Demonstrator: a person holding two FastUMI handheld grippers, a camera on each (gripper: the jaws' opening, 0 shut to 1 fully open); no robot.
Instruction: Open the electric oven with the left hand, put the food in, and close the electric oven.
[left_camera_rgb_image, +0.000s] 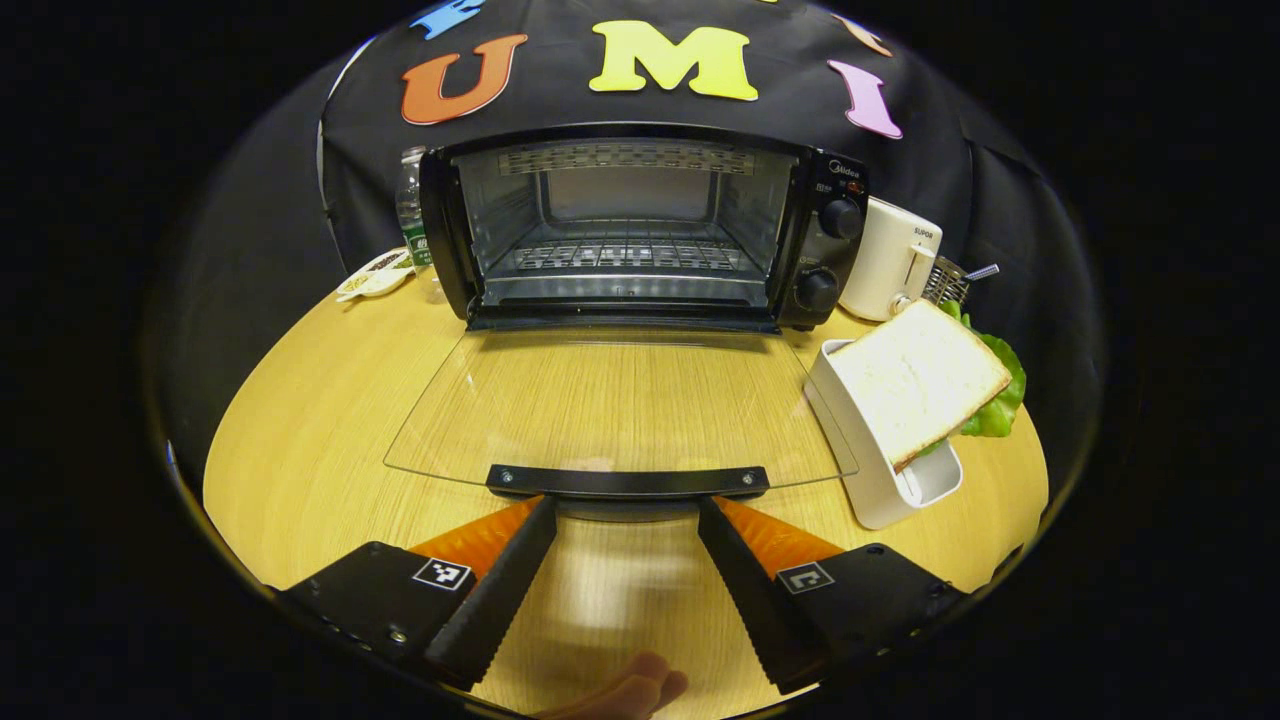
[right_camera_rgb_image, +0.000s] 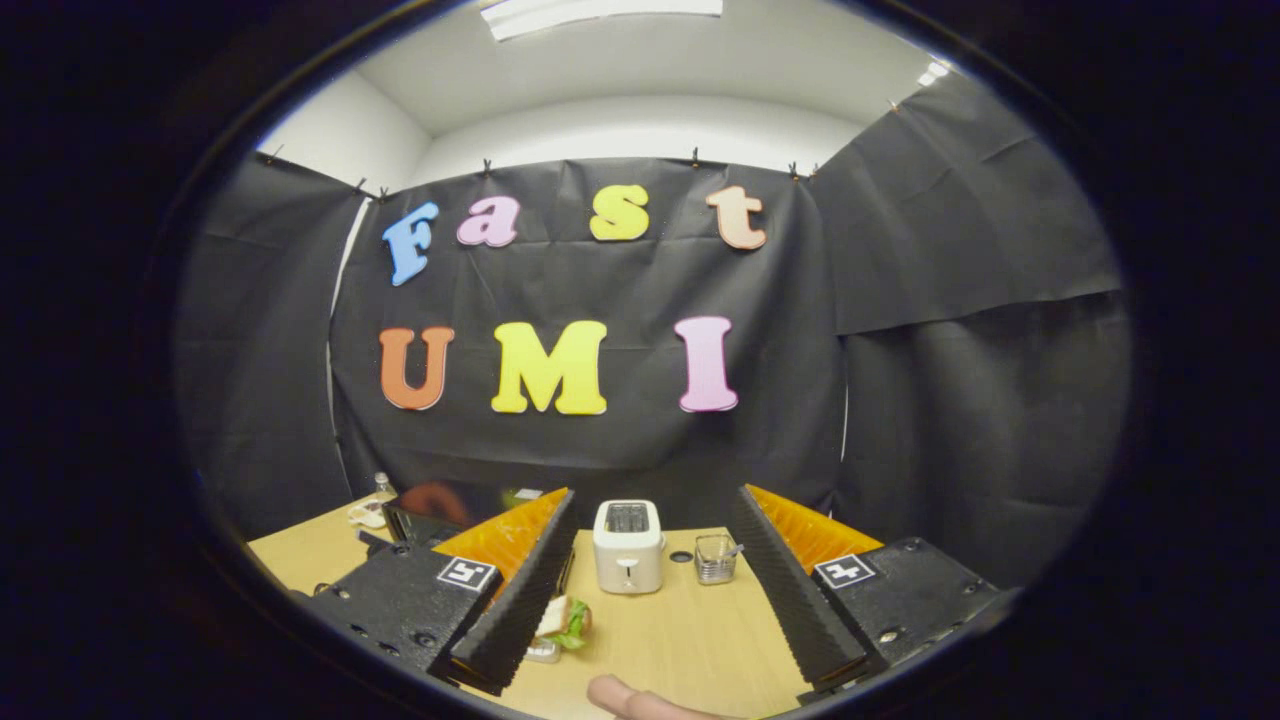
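Wooden worktop (left_camera_rgb_image: 330, 420) is carrying everything, black cloth hanging behind. One electric oven (left_camera_rgb_image: 640, 230) is sitting at the back with its glass door (left_camera_rgb_image: 620, 410) lying flat open; one wire rack (left_camera_rgb_image: 625, 255) is showing inside. Left tool (left_camera_rgb_image: 627, 520) is hovering just at the door handle (left_camera_rgb_image: 627, 482), fingers spread, gripping nothing. One sandwich (left_camera_rgb_image: 920, 380), bread over lettuce, is leaning in one white holder (left_camera_rgb_image: 870, 470) right of the door. One white toaster (left_camera_rgb_image: 890, 260) is standing beside the oven, one wire basket (left_camera_rgb_image: 945, 282) next to it. One bottle (left_camera_rgb_image: 410, 205) and one small dish (left_camera_rgb_image: 375, 275) are sitting left of the oven. Right tool (right_camera_rgb_image: 650, 580) is hanging high, fingers spread, holding nothing.
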